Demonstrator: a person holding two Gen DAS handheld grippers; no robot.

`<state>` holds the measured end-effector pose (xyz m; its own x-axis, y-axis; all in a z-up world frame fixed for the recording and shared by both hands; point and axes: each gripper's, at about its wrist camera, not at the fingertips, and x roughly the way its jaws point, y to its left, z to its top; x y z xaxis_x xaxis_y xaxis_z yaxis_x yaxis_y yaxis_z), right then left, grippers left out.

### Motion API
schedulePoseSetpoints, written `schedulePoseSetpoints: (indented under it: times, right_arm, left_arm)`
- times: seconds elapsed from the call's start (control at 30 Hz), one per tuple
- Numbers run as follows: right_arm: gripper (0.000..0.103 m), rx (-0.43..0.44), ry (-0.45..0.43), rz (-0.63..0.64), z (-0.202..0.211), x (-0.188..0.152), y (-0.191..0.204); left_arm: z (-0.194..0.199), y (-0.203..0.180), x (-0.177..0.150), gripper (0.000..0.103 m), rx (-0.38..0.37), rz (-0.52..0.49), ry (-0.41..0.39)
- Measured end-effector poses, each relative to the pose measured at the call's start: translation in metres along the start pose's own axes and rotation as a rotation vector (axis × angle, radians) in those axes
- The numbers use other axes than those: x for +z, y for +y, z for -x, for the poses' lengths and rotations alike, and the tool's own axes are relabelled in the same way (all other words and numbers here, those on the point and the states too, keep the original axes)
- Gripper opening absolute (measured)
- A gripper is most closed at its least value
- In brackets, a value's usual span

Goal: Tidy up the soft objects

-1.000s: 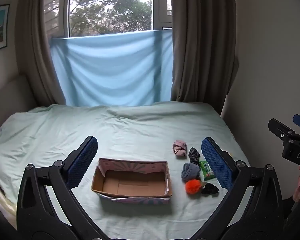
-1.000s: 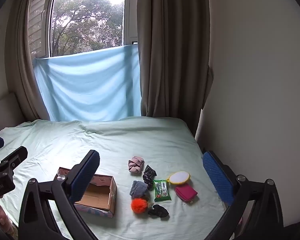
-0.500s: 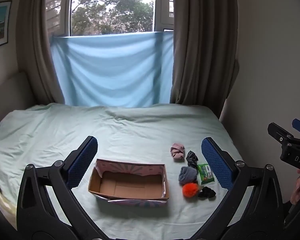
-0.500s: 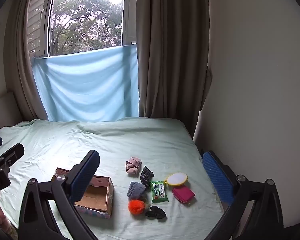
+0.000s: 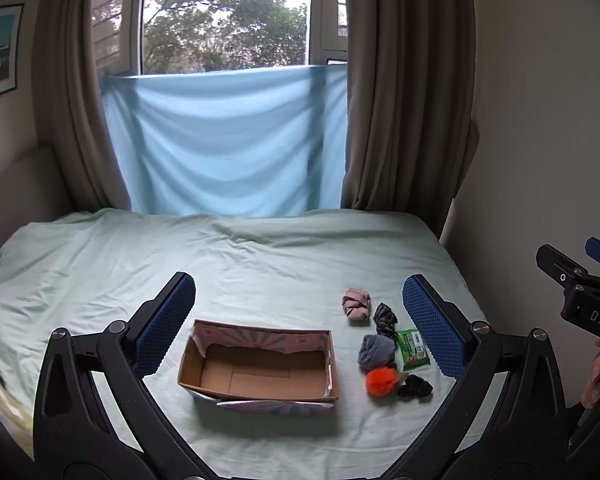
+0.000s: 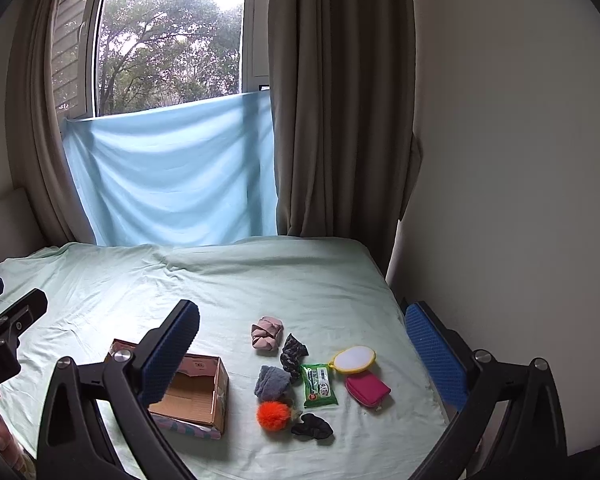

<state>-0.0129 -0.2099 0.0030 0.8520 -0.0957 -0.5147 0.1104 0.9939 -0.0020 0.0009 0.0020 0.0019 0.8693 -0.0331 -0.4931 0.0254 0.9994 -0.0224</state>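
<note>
An open cardboard box lies empty on the pale green bed. Right of it lie a pink rolled cloth, a dark patterned cloth, a grey sock ball, an orange pom-pom, a black scrunchie and a green wipes pack. My left gripper is open and empty, held above the box. My right gripper is open and empty, above the pile.
A yellow-rimmed round mirror and a magenta pouch lie at the pile's right. The wall runs along the bed's right edge. Curtains and a blue cloth hang behind the bed.
Both grippers have tilted upward and drawn slightly back, so the box and the pile sit lower in both views. Nothing on the bed has moved.
</note>
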Motion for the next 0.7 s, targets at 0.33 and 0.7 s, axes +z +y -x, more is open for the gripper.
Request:
schedulePoseSetpoints:
  times: [0.33,0.7]
  right_arm:
    - [0.103,0.003,-0.002,-0.001,-0.0012,-0.0005,0.0008]
    - [0.103,0.012,-0.001,-0.015,-0.0013,-0.0008,-0.0003]
  left_arm:
    - [0.0018,-0.0013,0.0011,0.103,0.002,-0.012,-0.001]
    - [0.0009,-0.0033,0.0011,0.103,0.008,-0.016,0.000]
